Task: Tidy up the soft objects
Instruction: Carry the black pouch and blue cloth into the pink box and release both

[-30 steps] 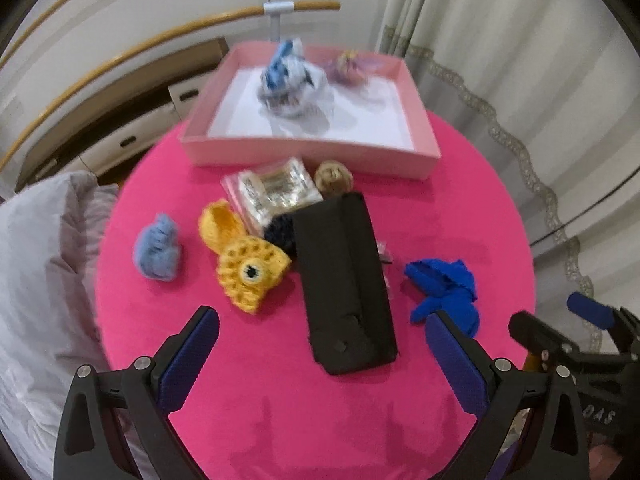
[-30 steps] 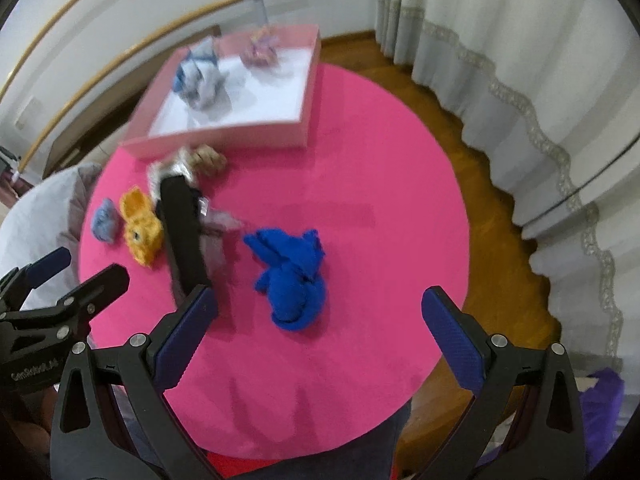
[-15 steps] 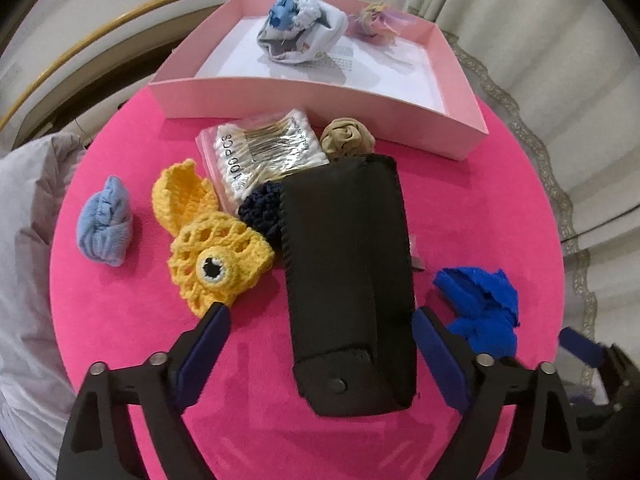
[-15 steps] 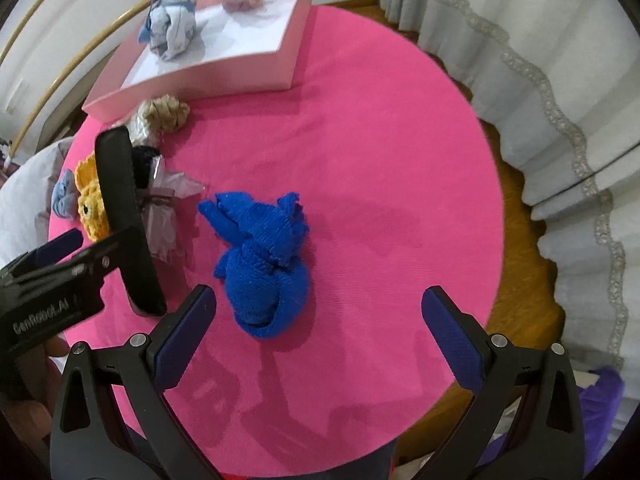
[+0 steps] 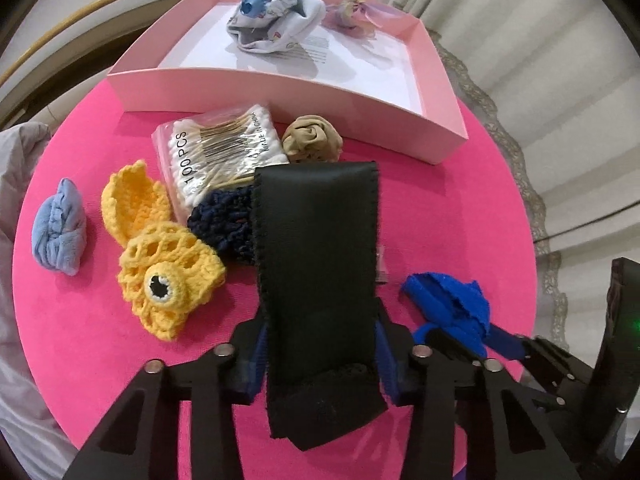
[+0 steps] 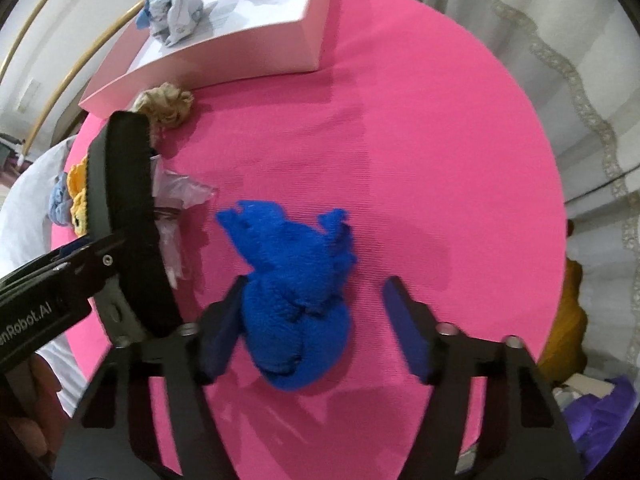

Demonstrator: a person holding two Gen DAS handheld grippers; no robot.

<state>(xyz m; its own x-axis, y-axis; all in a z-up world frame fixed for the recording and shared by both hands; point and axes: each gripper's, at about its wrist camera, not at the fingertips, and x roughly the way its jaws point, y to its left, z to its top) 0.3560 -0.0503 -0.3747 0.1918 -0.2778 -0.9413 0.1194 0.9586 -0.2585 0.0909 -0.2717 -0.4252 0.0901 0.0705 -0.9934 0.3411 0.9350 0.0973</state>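
A long black soft case point(image 5: 316, 264) lies on the round pink table point(image 6: 400, 160). My left gripper point(image 5: 320, 350) is closing on its near end, and both blue pads press its sides. A rolled blue cloth point(image 6: 296, 292) sits between the fingers of my right gripper point(image 6: 314, 324), whose jaws are closing. The left pad touches the cloth and the right pad stands apart from it. A pink tray point(image 5: 280, 92) at the back holds a white and blue cloth bundle point(image 5: 276, 24) and a pastel scrunchie point(image 5: 356, 16).
Left of the case lie a bag of cotton swabs point(image 5: 220, 156), a tan fabric ball point(image 5: 312, 144), a navy crochet piece point(image 5: 224, 220), yellow crochet pieces point(image 5: 160, 272) and a light blue fabric ball point(image 5: 60, 236). A curtain point(image 6: 560, 40) hangs past the table's right edge.
Both grippers have come down toward the table. The left jaws have narrowed from wide open onto the black case. The right jaws have narrowed around the blue cloth.
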